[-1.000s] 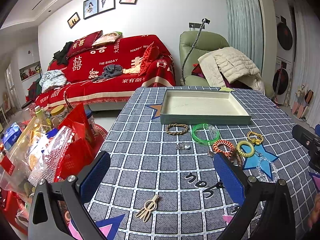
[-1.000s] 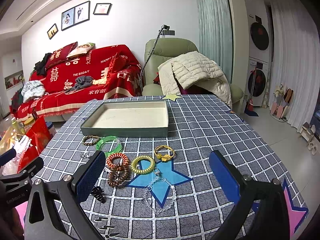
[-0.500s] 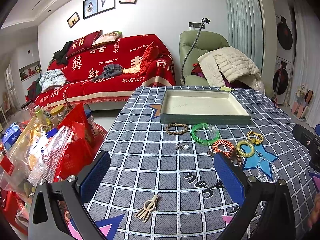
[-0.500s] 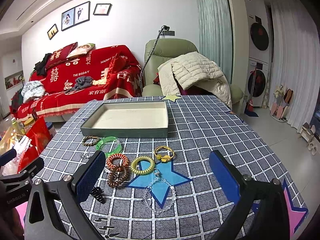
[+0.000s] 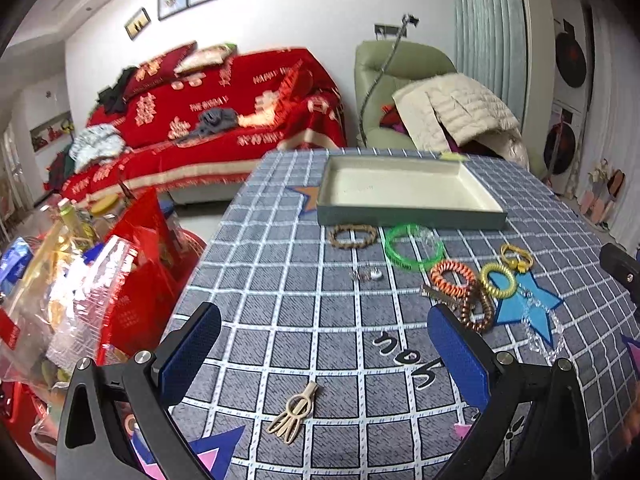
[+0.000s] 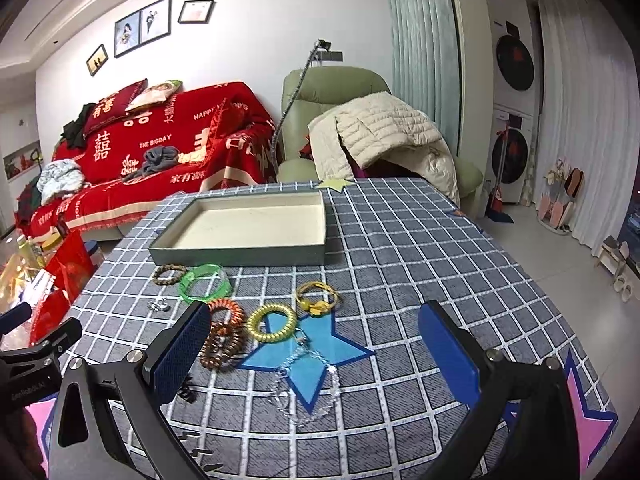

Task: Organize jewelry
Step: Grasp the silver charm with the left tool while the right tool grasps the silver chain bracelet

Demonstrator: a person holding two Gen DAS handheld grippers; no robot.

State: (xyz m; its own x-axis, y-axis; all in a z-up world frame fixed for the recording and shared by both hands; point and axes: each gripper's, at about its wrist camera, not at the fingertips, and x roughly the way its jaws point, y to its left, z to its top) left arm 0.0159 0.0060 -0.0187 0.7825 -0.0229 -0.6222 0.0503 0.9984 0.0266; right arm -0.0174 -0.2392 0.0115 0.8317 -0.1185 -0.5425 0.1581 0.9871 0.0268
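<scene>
Jewelry lies loose on the checked tablecloth [image 6: 400, 264], none of it in the tray yet; the sorting looks unstarted.

Nearest: left gripper [image 5: 324, 354] hangs above the near table edge, jaws spread wide, holding nothing. One beige hair claw [image 5: 294, 416] lies on the cloth between its fingers and a little ahead, apart from the rest; probably the easiest first pick for that side. Right gripper [image 6: 314, 346] is likewise wide open and empty, aimed over the main cluster.

Count, near to far:
- 1 clear bead chain [image 6: 306, 384], draped across the blue star print [image 6: 316, 354]; loose links, likely to trail when lifted.
- 1 brown spiral hair tie [image 6: 220, 348], touching 1 orange spiral hair tie [image 6: 228, 310] just behind it.
- 1 yellow spiral hair tie [image 6: 272, 323], beside these.
- 1 gold bracelet with a yellow charm [image 6: 317, 297].
- 1 small silver piece [image 6: 159, 305], to the left; too small to identify.
- 1 metal clip [image 5: 434, 293], left of the brown tie; detail unclear.
- 1 green bangle [image 6: 204, 282].
- 1 braided brown bracelet [image 6: 170, 274], just beside the bangle, close to the tray wall.

Farthest: 1 shallow tray [image 6: 236, 254], cream inside, nothing in it. It sits directly behind the row of pieces, so I judge it the intended destination: short carries from either side.

Both tools open suits an approach phase; neither touches anything.
</scene>
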